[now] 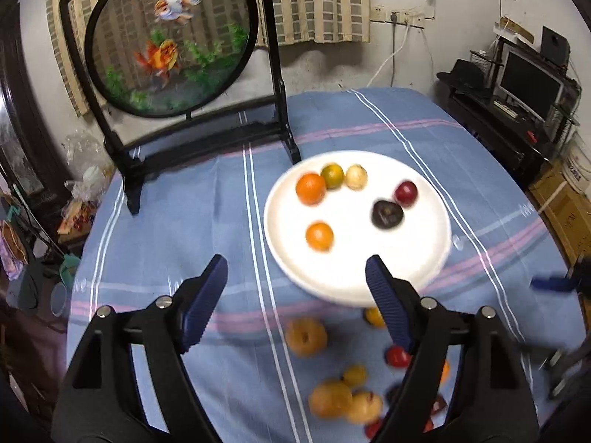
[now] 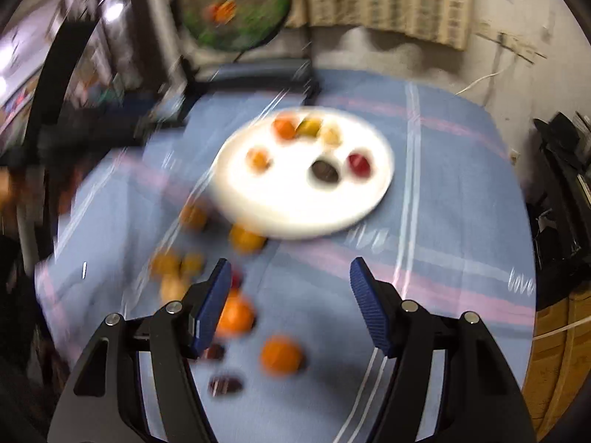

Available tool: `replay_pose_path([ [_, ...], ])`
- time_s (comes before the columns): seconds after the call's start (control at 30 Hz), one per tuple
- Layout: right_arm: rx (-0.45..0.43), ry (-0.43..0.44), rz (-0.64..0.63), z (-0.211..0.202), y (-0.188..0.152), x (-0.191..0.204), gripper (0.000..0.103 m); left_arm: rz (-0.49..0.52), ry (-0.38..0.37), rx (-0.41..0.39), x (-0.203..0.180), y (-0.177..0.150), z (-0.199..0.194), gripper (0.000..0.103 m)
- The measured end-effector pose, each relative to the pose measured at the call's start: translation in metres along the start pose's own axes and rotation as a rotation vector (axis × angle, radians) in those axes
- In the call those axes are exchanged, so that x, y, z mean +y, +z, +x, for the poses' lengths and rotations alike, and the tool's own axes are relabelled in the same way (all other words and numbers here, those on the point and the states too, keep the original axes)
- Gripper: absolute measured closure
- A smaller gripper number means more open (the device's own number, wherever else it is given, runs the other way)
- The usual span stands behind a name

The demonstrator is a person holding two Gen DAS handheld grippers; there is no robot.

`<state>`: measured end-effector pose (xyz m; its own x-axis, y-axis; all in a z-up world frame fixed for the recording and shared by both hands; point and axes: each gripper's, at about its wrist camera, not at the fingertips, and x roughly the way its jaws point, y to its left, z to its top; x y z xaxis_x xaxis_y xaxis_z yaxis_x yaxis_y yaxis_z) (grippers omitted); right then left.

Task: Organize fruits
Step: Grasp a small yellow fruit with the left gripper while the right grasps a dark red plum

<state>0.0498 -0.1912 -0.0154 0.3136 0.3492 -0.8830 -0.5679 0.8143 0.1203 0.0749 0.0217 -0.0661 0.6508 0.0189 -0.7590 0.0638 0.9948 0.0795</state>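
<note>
A white round plate (image 1: 369, 277) on the blue striped cloth holds several fruits: two oranges (image 1: 311, 188), a green-yellow citrus (image 1: 332, 175), a pale fruit (image 1: 356, 177), a red fruit (image 1: 406, 193) and a dark plum (image 1: 386, 214). Several loose fruits (image 1: 306, 336) lie on the cloth in front of the plate. My left gripper (image 1: 297, 273) is open and empty above the plate's near rim. In the blurred right wrist view, my right gripper (image 2: 290, 277) is open and empty over the cloth, with the plate (image 2: 295, 214) ahead and loose oranges (image 2: 281, 355) below it.
A black-framed round goldfish screen (image 1: 170, 37) stands at the table's back left. The right gripper's blue tip (image 1: 550, 282) shows at the right edge. A desk with a monitor (image 1: 528, 81) stands to the right. Clutter lies on the floor at left.
</note>
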Motion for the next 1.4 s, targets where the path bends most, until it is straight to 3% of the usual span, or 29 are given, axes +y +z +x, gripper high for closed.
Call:
replay_pose_path([
  [0.13, 0.124, 0.020, -0.081, 0.021, -0.053, 0.035, 0.036, -0.013, -0.023, 0.044, 0.001, -0.032, -0.012, 0.023],
  [0.27, 0.187, 0.031, -0.053, 0.049, -0.083, 0.046, 0.036, -0.016, -0.050, 0.110, -0.006, -0.067, -0.018, 0.023],
  [0.47, 0.169, 0.024, -0.009, 0.062, -0.076, 0.042, 0.037, 0.050, -0.100, 0.187, -0.026, -0.116, -0.026, 0.023],
  [0.53, 0.178, 0.031, -0.016, 0.068, -0.073, 0.042, 0.045, 0.062, -0.131, 0.216, -0.033, -0.129, -0.027, 0.023],
  [0.67, 0.192, 0.067, -0.020, 0.069, -0.073, 0.044, 0.071, 0.118, -0.191, 0.261, -0.052, -0.151, -0.030, 0.023],
  [0.93, 0.192, 0.079, 0.047, 0.051, -0.081, 0.028, 0.071, 0.256, -0.275, 0.306, -0.101, -0.177, -0.020, 0.026],
  [1.03, 0.191, 0.082, 0.075, 0.049, -0.085, 0.026, 0.071, 0.272, -0.278, 0.340, -0.110, -0.185, -0.006, 0.036],
  [1.1, 0.191, 0.083, 0.083, 0.047, -0.088, 0.025, 0.071, 0.273, -0.310, 0.383, -0.112, -0.192, 0.003, 0.065],
  [1.13, 0.191, 0.085, 0.089, 0.046, -0.088, 0.025, 0.071, 0.271, -0.322, 0.389, -0.112, -0.193, 0.005, 0.065],
  [1.17, 0.191, 0.083, 0.094, 0.046, -0.088, 0.024, 0.071, 0.269, -0.333, 0.376, -0.112, -0.193, 0.003, 0.075],
  [1.4, 0.164, 0.084, 0.106, 0.033, -0.084, 0.021, 0.071, 0.221, -0.345, 0.349, -0.092, -0.177, -0.014, 0.076],
])
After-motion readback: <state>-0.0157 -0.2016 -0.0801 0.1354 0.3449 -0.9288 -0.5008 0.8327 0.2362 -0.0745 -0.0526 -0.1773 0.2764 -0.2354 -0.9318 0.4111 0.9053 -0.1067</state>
